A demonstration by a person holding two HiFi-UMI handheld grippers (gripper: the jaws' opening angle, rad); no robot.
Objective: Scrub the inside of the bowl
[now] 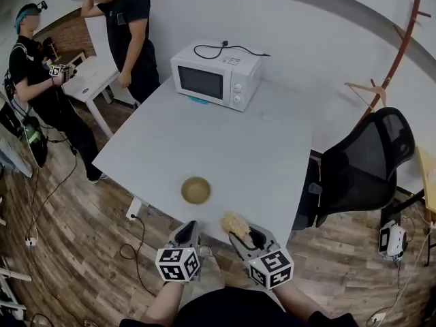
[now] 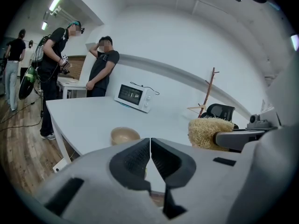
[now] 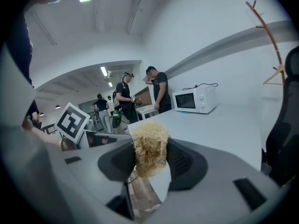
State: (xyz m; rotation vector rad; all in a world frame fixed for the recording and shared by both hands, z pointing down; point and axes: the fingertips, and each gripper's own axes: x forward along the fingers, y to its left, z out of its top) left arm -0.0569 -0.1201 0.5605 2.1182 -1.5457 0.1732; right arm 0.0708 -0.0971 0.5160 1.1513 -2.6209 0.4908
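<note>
Bowl sits partly hidden behind the closed left gripper.

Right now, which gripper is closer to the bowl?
Left. The left gripper sits just short of the bowl; the right gripper, holding the scrubber, is farther off to its right.

The bowl looks like matt tan wood. The loofah scrubber is coarse, straw-coloured fibre. The tabletop is smooth and matt; the floor is wood-grain plank.
</note>
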